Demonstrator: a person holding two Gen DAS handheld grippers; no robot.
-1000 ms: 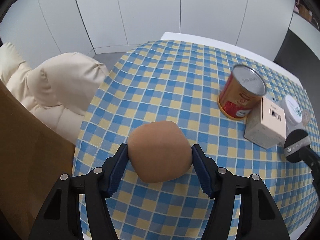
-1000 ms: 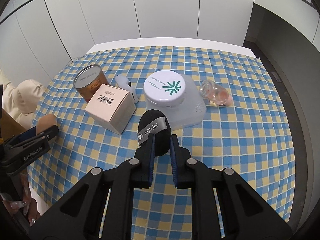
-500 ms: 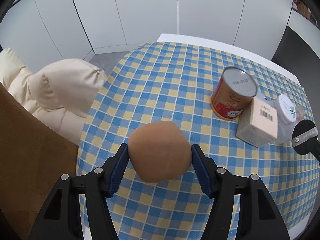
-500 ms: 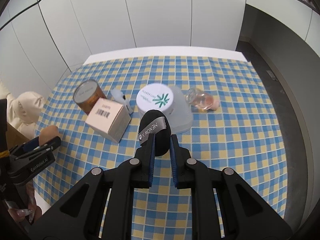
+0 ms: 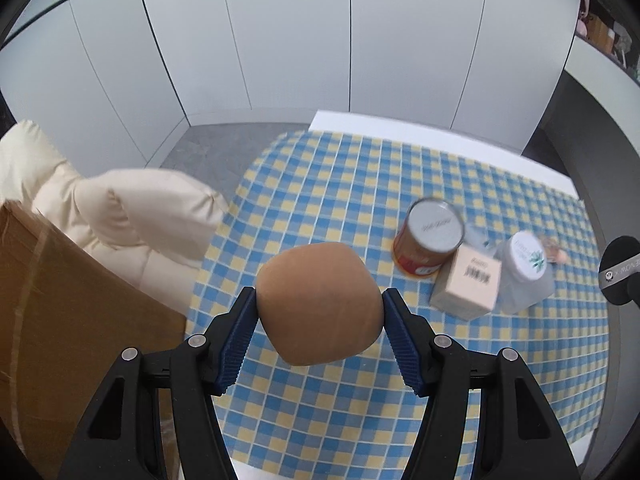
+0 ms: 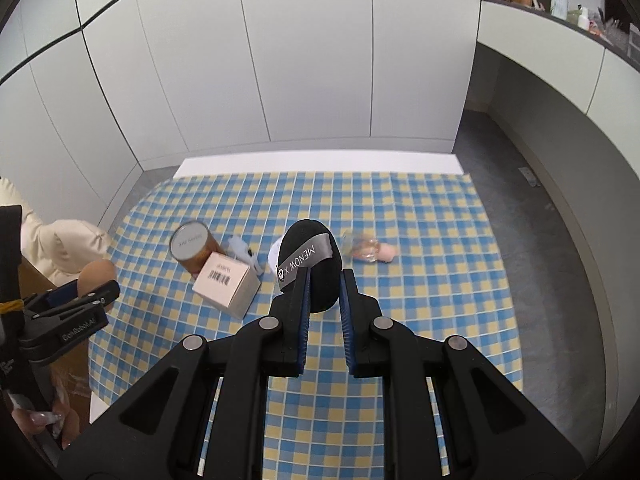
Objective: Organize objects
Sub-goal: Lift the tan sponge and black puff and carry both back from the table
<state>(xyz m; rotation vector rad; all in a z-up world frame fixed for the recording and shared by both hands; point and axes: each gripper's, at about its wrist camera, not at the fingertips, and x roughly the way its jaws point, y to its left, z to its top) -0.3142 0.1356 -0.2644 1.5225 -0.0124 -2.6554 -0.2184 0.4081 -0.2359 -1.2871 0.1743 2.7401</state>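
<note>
Between the blue-padded fingers of the left gripper (image 5: 319, 322) sits a smooth brown egg-shaped sponge (image 5: 319, 309), pinched on both sides and held above the blue-and-yellow checked tablecloth (image 5: 344, 184). Over to the right gripper (image 6: 323, 278), clenched tight on a black oval sponge with a grey lettered ribbon (image 6: 313, 264). Below on the cloth stand a silver-lidded orange tin can (image 5: 429, 237), a pale pink cardboard box (image 5: 468, 285) touching it, and a white-lidded clear jar (image 5: 526, 270).

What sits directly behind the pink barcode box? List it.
Behind the pink box stand the silver-lidded can and a pale blue object, partly covered by the box. The white-lidded jar stands beside it.
</note>
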